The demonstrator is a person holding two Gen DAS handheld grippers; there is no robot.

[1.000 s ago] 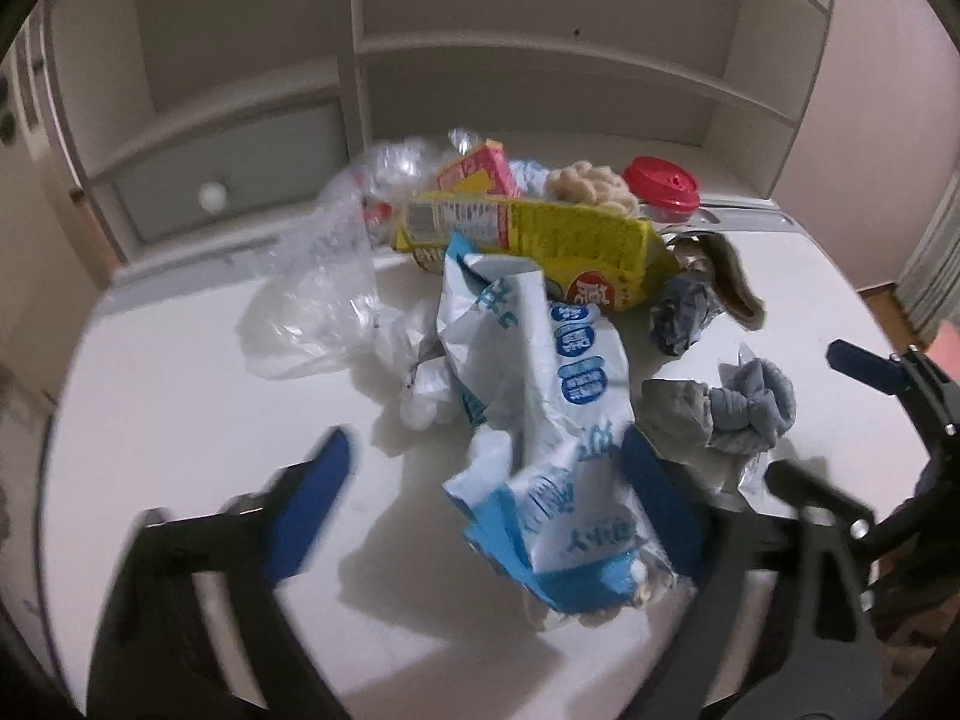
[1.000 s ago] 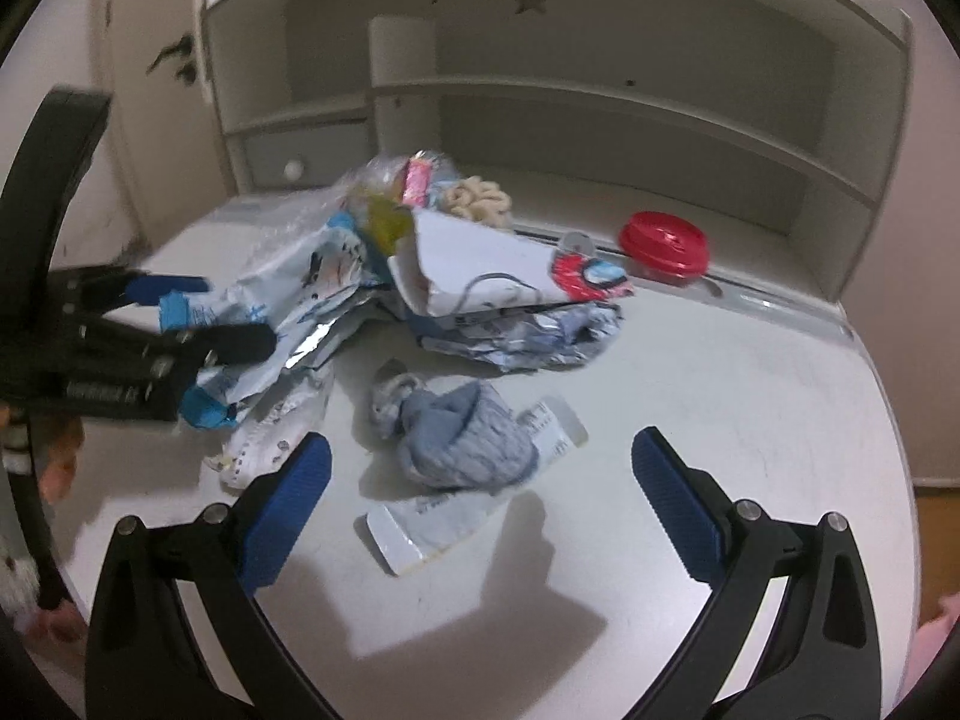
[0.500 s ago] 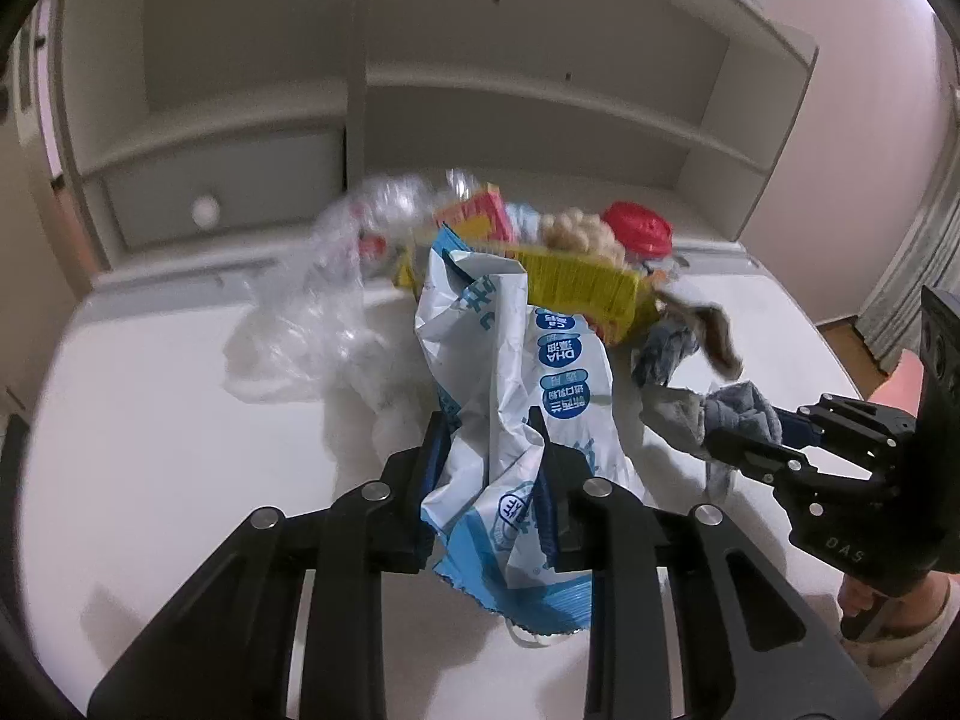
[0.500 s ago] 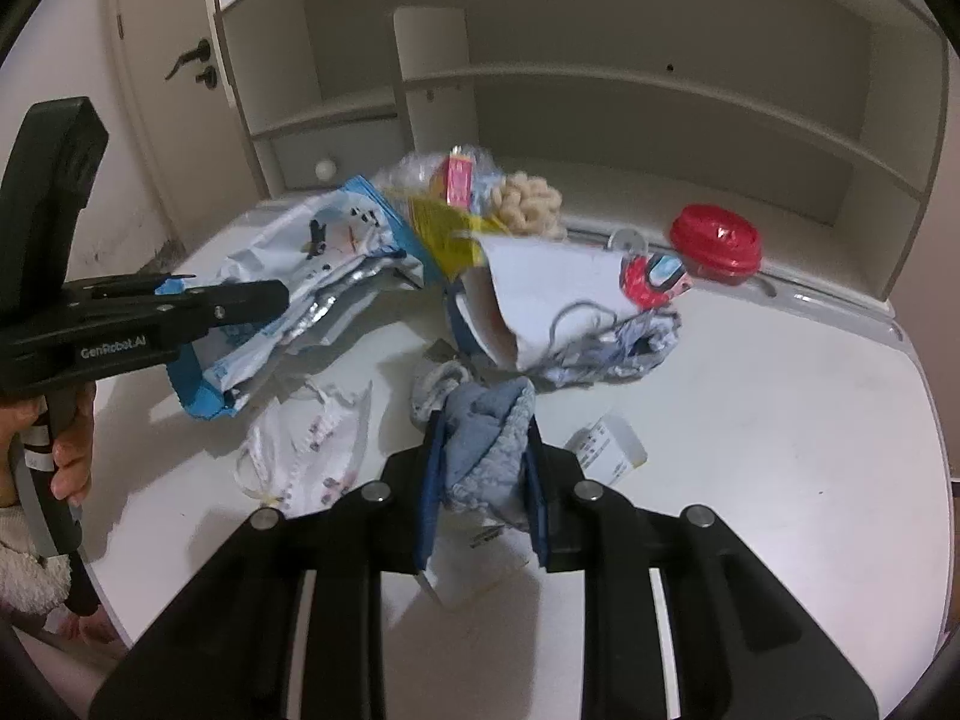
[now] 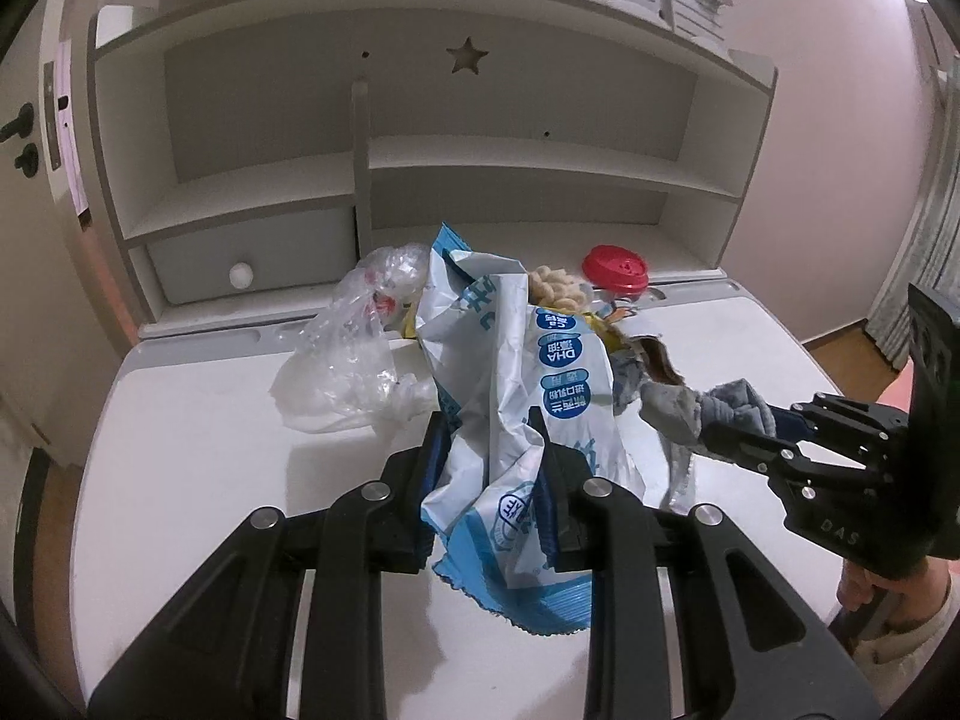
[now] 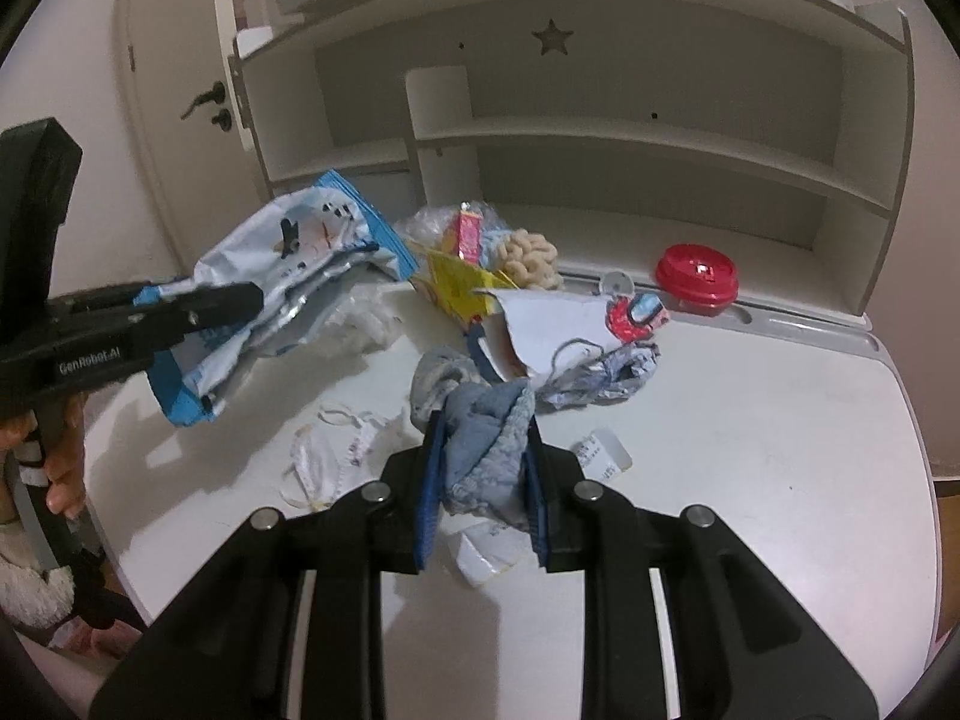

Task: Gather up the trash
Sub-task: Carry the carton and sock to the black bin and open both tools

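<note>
My left gripper [image 5: 489, 468] is shut on a crumpled white and blue snack bag [image 5: 540, 390] and holds it off the white desk [image 5: 198, 480]. The bag also shows in the right wrist view [image 6: 282, 276], with the left gripper [image 6: 198, 306] at the left. My right gripper [image 6: 480, 480] is shut on a grey-blue cloth wad [image 6: 486, 444], lifted above the desk. From the left wrist view the right gripper [image 5: 744, 426] holds that wad [image 5: 702, 414] at the right.
Trash on the desk: a clear plastic bag [image 5: 354, 354], a yellow packet [image 6: 450, 282], a torn white wrapper [image 6: 552, 324], a crumpled tissue [image 6: 330, 456], paper labels [image 6: 603, 450]. A red lid [image 6: 696, 276] sits by the shelf unit [image 6: 600, 138]. Desk edge runs near me.
Both grippers went from open to shut, the left on the snack bag and the right on the cloth wad, and both have lifted their loads up off the desk.
</note>
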